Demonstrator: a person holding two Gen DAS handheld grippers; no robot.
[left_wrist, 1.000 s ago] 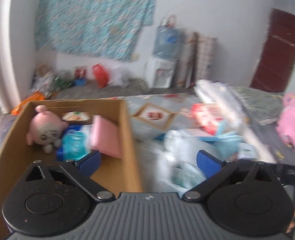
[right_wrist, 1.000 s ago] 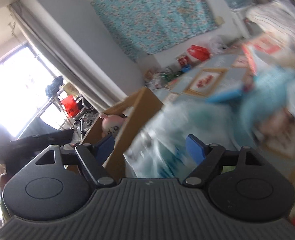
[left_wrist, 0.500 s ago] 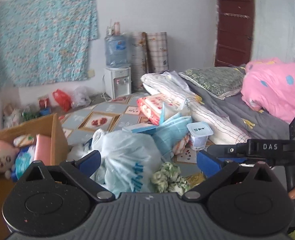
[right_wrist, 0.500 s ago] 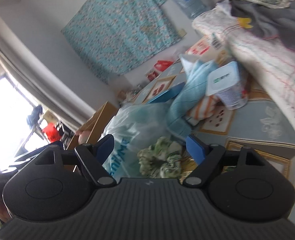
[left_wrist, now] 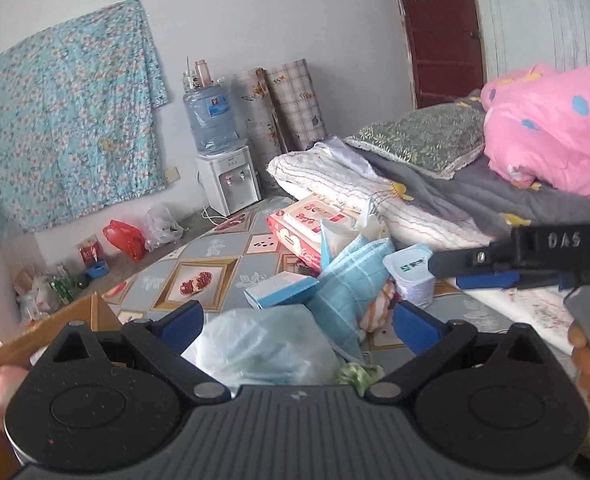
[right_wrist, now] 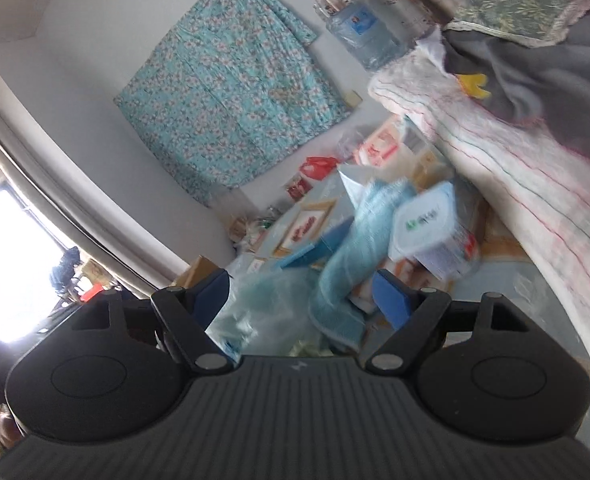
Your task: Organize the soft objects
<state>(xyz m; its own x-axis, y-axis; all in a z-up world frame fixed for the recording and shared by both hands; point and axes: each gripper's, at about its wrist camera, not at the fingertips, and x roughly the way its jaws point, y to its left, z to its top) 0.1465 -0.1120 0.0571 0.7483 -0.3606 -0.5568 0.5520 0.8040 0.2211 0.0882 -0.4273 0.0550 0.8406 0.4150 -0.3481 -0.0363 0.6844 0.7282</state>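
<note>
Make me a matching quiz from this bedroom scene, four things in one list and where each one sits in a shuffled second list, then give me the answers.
Things:
1. water bottle
2. pink quilt
3. floral cloth
4. blue towel

Places:
A. hanging on the wall
B. in the floor pile beside the white tub
C. on top of the white dispenser
D. on the bed

Pairs: 1-C, 2-D, 3-A, 4-B
</note>
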